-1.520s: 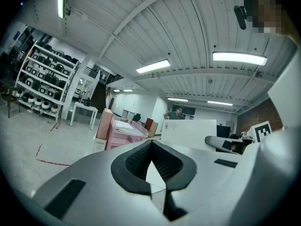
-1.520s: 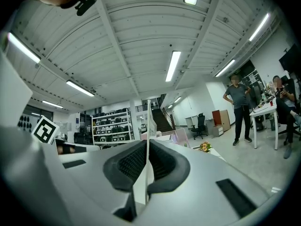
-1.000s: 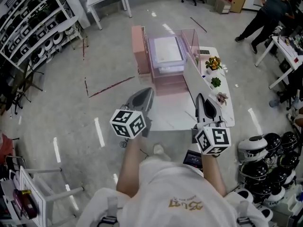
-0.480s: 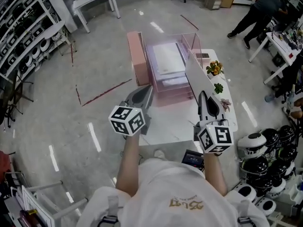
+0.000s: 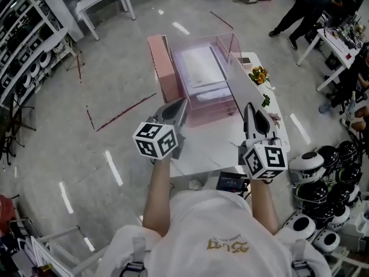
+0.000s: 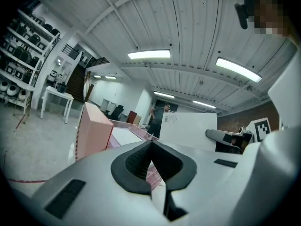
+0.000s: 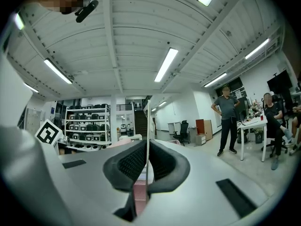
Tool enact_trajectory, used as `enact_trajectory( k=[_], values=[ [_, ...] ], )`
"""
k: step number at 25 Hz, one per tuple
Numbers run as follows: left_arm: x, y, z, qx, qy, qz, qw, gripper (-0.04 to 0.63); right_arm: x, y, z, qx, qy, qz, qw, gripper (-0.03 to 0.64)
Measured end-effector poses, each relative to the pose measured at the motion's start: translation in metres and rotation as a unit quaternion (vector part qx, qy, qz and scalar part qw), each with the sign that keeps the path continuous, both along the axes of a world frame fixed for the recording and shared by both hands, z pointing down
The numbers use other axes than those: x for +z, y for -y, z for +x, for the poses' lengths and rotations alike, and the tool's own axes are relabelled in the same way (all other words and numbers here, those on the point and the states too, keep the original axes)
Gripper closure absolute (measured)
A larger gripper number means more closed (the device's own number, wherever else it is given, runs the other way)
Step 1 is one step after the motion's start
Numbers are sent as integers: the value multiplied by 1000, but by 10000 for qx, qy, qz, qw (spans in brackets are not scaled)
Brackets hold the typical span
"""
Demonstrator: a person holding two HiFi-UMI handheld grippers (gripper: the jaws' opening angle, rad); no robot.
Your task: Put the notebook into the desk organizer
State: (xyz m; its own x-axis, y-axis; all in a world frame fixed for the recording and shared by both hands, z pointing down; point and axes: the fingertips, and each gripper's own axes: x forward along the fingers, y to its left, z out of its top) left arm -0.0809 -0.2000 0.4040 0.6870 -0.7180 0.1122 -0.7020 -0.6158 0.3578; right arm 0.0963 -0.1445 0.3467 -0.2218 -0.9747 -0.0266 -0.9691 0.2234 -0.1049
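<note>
Near the pink desk organizer (image 5: 210,113), right gripper (image 5: 249,107) clamped on upright notebook (image 5: 237,88); left gripper (image 5: 180,104) jaws together.

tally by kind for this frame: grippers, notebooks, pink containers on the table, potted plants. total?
Grippers: 2, the left gripper and the right gripper
Notebooks: 1, the notebook, clamped on edge in the right gripper
Pink containers: 2, the desk organizer and the pink box
Potted plants: 3, the yellow-flowered plant, the green plant and the pinkish plant
Total: 8
</note>
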Motion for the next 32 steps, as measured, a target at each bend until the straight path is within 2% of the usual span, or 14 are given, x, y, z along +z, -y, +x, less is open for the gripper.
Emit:
enact_trajectory(
  k=[8,20,32],
  values=[
    [-1,13,-7,-59,-64,-4,10000,578,1,21,-6,-26,-29,23,10000,596],
    [3,51,7,-7,53,-3,10000,578,10,63,4,-25,-2,-14,10000,595],
    [9,82,13,-28,16,-75,10000,578,14,103,13,-14,-128,-46,9999,597]
  ],
)
